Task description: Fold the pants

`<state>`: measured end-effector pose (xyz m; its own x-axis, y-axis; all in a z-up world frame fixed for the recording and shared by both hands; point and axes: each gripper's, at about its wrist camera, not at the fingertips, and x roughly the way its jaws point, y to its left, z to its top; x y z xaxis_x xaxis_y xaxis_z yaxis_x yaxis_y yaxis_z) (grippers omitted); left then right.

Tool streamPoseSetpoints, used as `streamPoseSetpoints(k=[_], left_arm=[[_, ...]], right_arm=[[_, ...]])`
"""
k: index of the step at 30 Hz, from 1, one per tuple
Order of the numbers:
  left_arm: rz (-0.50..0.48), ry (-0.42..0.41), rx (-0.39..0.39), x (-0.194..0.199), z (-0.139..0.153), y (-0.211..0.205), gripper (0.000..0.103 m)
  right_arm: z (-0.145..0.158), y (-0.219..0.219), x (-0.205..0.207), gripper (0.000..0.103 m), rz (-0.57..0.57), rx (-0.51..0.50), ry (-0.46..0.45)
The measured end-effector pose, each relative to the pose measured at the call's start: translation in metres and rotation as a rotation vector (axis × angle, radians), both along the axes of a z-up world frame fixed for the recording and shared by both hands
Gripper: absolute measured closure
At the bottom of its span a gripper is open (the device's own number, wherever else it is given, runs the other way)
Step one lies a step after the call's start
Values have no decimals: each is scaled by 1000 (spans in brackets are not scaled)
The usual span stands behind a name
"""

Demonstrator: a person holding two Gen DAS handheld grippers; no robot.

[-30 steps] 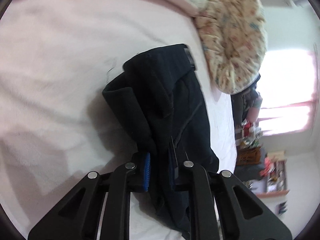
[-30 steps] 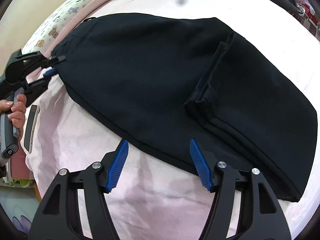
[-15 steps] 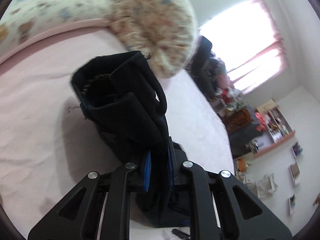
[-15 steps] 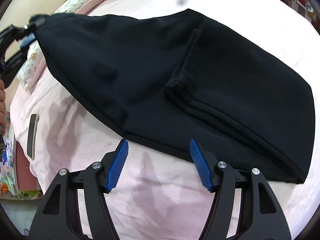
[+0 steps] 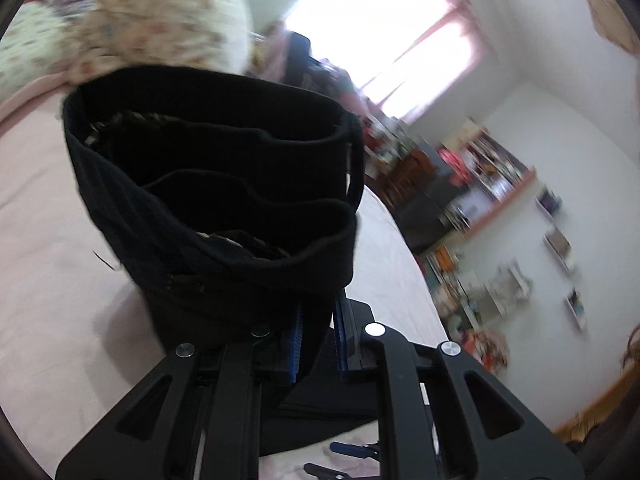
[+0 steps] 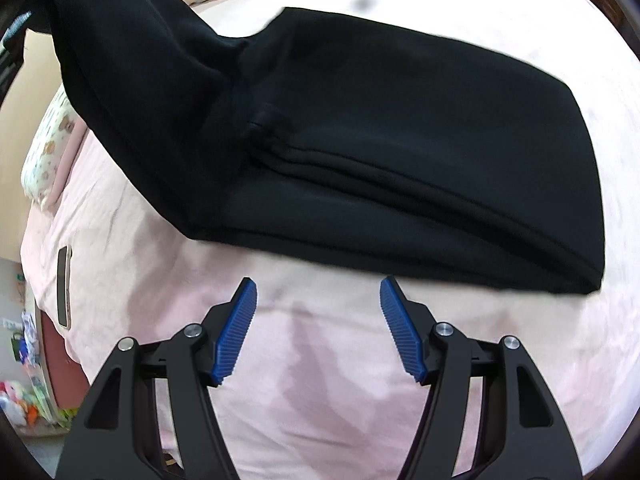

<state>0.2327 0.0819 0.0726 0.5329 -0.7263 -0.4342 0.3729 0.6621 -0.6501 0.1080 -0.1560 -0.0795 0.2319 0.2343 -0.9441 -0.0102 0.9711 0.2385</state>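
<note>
The left gripper [image 5: 318, 340] is clamped on a fold of the black pants [image 5: 216, 208], whose open waistband end fills the centre-left of the left wrist frame above the pink bedsheet [image 5: 48, 300], with a floral pillow [image 5: 160, 20] at the upper left. In the right wrist frame the right gripper [image 6: 318, 332] hangs spread wide and empty at lower centre over the bedsheet [image 6: 320, 400]. Just above it, most of the pants [image 6: 400, 140] lies flat across the middle while the upper-left end is lifted off the bed.

pants [image 6: 400, 120]: matt black knit cloth | bedsheet [image 6: 320, 360]: pink, apparently soft cloth
</note>
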Motion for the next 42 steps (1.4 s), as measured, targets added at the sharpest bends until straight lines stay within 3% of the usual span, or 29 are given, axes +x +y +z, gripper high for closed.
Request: streamPoseSetpoints(k=[1,6,11,14,16,18,24,26,28,30,32,33,35,38,40,42], left_arm=[[-30,-1,-5,0,1,-11,97],[-182,28,40,5,-17,-86,99],[-366,135,206,4,-77,-184,99],[-420,211,296,0,-112,-218,99],[-399,262,329,0,-129,-227,99],[-362,321,287,2,-132,-224,99],[-160,347,165,-7,-100,-170,98],[-108,354,198,-8,-99,-154,98],[-78,368,232,-5,-100,-147,98],[-74,399,273,4,-104,-146,86],[-67,432,299,14,-110,-146,24],[-48,432,298,18,-107,-144,18],[-28,394,277,20,-95,-146,18],[-39,352,321,28,-87,-146,14],[-51,324,336,29,-87,-143,9],[-54,302,351,31,-86,-142,8]], right_arm=[[-1,-3,-3,39,-12,4,4],[-4,-29,-17,39,-72,19,19],[-10,-57,-34,38,-126,14,44],[-13,-80,-43,38,-186,-1,56],[-11,-97,-42,38,-239,-11,48],[-4,-120,-39,38,-314,14,19],[13,-165,20,32,-466,157,-124],[12,-170,45,32,-485,176,-138],[-1,-171,70,34,-504,234,-95],[-14,-164,79,46,-523,332,-16],[-24,-161,71,52,-556,440,52],[-29,-167,74,52,-565,463,68],[-33,-160,67,52,-565,464,80],[-33,-157,69,53,-554,443,77],[-31,-152,74,70,-524,460,56],[-28,-146,78,79,-498,403,25]])
